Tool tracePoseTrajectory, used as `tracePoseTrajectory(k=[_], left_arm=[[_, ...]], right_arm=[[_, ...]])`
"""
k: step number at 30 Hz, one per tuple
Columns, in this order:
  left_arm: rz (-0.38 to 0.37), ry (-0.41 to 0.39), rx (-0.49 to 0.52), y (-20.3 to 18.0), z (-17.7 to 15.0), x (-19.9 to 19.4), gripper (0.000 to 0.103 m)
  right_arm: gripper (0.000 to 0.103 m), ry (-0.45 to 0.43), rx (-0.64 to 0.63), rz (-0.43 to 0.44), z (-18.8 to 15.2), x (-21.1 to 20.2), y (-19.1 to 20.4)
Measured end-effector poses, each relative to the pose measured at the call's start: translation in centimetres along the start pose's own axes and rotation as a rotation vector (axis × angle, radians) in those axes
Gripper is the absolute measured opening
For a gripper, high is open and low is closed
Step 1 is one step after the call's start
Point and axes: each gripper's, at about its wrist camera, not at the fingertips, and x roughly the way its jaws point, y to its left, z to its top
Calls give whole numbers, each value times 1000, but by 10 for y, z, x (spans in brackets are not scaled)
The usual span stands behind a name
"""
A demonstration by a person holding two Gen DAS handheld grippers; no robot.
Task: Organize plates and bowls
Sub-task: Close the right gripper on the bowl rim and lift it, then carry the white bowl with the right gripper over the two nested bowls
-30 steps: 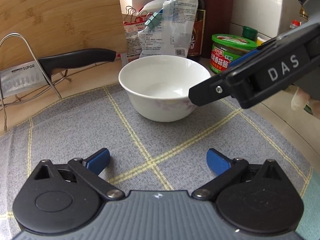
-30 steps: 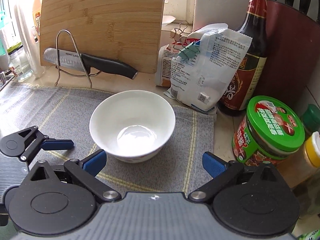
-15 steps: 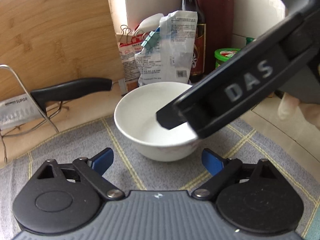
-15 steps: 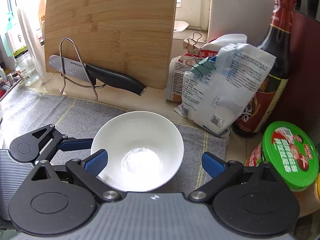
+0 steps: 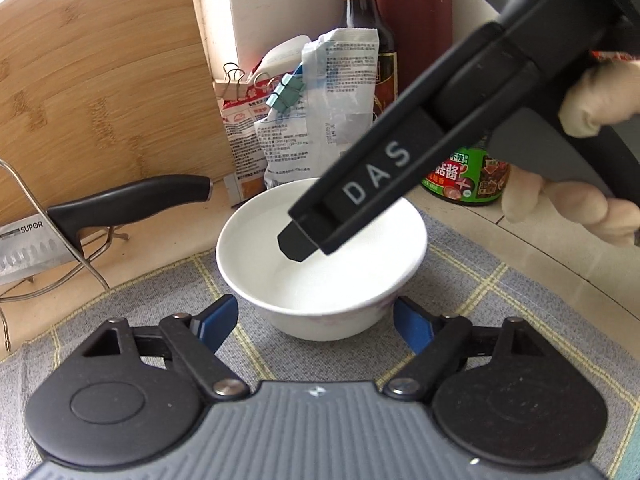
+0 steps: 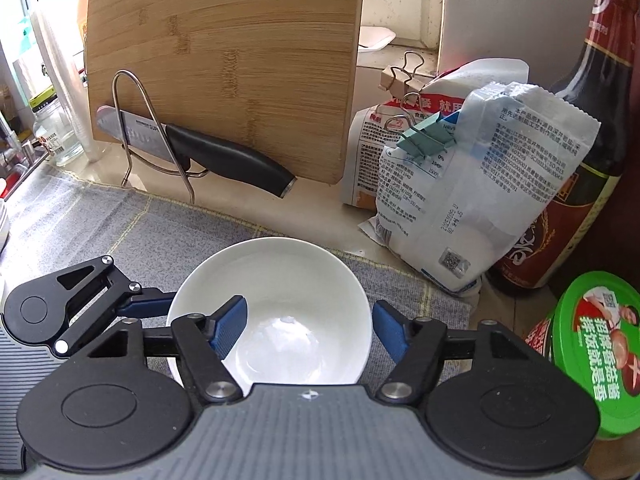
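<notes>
Bowl (image 5: 322,258) sits on grey mat (image 5: 500,300), bench. Left view: left gripper (image 5: 316,322) straddles bowl base, jaws just closing, pads not visibly pressing; right gripper finger dips inside. Risk: both squeeze, bowl skids or tips.

Right view: right gripper (image 6: 308,330), jaws just closing, one pad inside the rim, one outside; contact unclear. Risk: thin rim slips out on lifting; bag (image 6: 476,184) near.

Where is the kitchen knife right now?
In the right wrist view, the kitchen knife lies in a wire rack against the bamboo cutting board, behind and left of the white bowl.
</notes>
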Motion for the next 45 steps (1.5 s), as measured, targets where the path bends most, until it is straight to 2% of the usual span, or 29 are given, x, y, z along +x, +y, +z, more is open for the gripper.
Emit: tracePoseTrajectory(k=[8, 26, 37, 45], left_arm=[[34, -14, 76, -8, 1, -2, 85], [-8, 23, 39, -2, 6, -11, 85], [-42, 81, -9, 6, 11, -50, 85], [-44, 93, 12, 12, 8, -93, 85]], right_arm=[[68, 24, 1, 20, 4, 7, -5], [67, 25, -27, 33, -1, 2, 6], [67, 12, -41, 60, -6, -24, 31], [67, -9, -40, 70, -11, -51, 63]])
